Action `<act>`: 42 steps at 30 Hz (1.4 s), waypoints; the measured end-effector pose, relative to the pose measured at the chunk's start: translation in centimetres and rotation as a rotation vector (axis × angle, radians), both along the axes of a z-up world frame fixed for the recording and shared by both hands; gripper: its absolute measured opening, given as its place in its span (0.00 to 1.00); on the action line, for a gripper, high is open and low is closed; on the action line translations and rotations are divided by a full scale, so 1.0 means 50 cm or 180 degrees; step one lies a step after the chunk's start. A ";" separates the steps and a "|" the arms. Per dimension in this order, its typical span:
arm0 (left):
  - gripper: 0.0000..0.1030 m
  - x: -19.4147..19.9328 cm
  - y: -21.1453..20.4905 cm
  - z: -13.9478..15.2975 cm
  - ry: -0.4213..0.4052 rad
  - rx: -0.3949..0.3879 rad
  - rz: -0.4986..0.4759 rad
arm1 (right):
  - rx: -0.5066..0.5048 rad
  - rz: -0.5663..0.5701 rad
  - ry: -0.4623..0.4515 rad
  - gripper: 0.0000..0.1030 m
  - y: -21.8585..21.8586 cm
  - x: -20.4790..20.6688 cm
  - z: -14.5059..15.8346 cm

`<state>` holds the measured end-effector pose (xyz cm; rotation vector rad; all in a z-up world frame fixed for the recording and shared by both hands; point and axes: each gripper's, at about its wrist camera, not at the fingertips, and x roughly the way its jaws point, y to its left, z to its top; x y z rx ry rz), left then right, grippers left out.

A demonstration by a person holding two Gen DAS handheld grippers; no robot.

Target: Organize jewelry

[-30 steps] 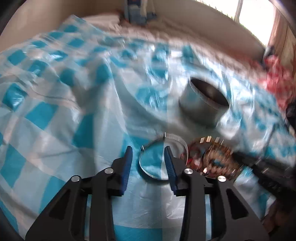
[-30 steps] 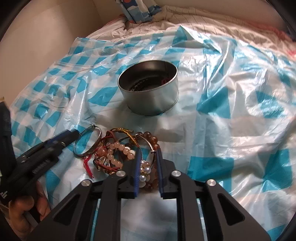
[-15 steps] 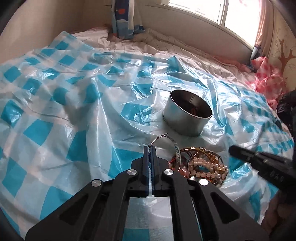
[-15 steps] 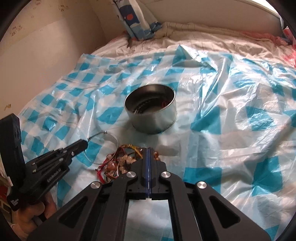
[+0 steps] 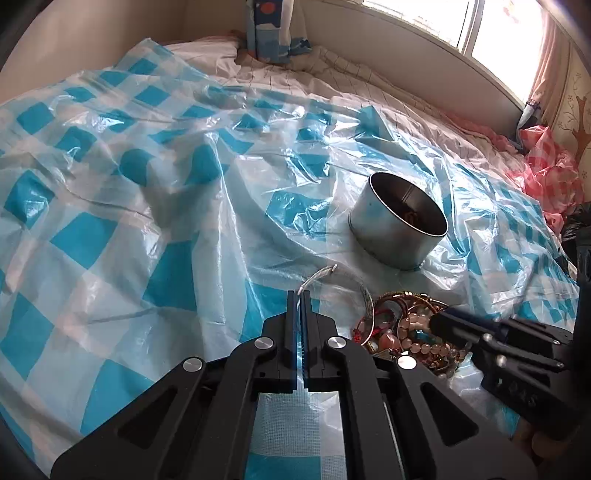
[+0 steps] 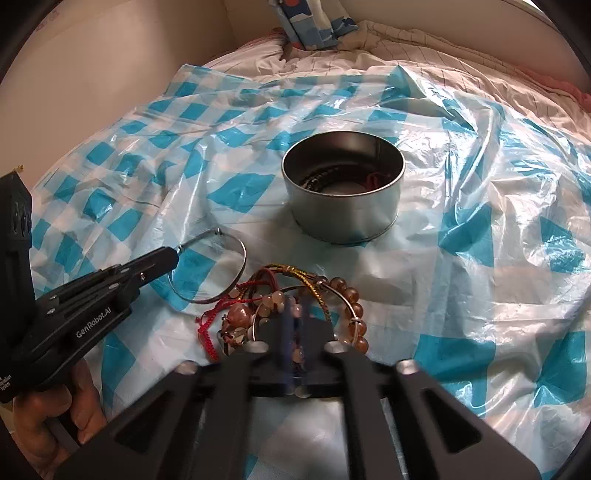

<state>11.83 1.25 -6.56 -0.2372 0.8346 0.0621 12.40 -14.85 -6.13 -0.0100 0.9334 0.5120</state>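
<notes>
A round metal tin (image 5: 397, 225) (image 6: 343, 192) stands on the blue-checked plastic sheet, with some jewelry inside. In front of it lies a pile of bead bracelets and cords (image 5: 410, 325) (image 6: 291, 299). My left gripper (image 5: 299, 295) (image 6: 173, 254) is shut on the rim of a thin silver bangle (image 5: 364, 291) (image 6: 221, 266), left of the pile. My right gripper (image 6: 293, 314) (image 5: 439, 321) is shut on a bead bracelet in the pile; its tips are blurred.
The plastic sheet (image 5: 147, 206) covers a bed. A blue patterned pillow (image 5: 273, 29) stands at the back wall. Pink checked fabric (image 5: 546, 173) lies at the far right under the window.
Both grippers went from open to shut: the left on the bangle's rim, the right on a bead bracelet. Both have since pulled back a little.
</notes>
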 end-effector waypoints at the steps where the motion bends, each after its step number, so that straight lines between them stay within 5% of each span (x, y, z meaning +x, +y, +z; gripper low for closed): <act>1: 0.02 -0.001 -0.001 -0.001 0.0002 0.0001 -0.0009 | 0.0005 -0.0024 -0.0025 0.46 -0.002 -0.002 0.002; 7: 0.02 0.003 -0.004 -0.005 0.0042 -0.0011 -0.0026 | 0.0052 -0.0061 0.0057 0.45 -0.005 0.008 -0.006; 12: 0.02 0.005 -0.005 -0.009 0.0067 -0.0013 -0.0040 | 0.0519 -0.0148 0.0437 0.43 -0.031 0.049 -0.030; 14: 0.02 0.005 -0.008 -0.011 0.0077 -0.0006 -0.0052 | 0.0643 -0.0154 0.0547 0.36 -0.037 0.064 -0.038; 16: 0.02 0.006 -0.008 -0.013 0.0094 -0.0006 -0.0054 | 0.0700 -0.0130 0.0591 0.18 -0.041 0.068 -0.039; 21: 0.02 0.010 -0.002 -0.022 0.0165 -0.0053 -0.0016 | 0.0531 0.0051 0.0410 0.09 -0.022 0.037 -0.016; 33: 0.02 0.014 0.003 -0.030 0.0235 -0.0086 -0.0001 | 0.0727 0.0126 0.0131 0.08 -0.042 -0.007 0.034; 42: 0.02 0.022 -0.007 -0.040 0.0313 -0.0059 -0.0092 | 0.0940 0.0111 0.0246 0.08 -0.057 -0.006 0.034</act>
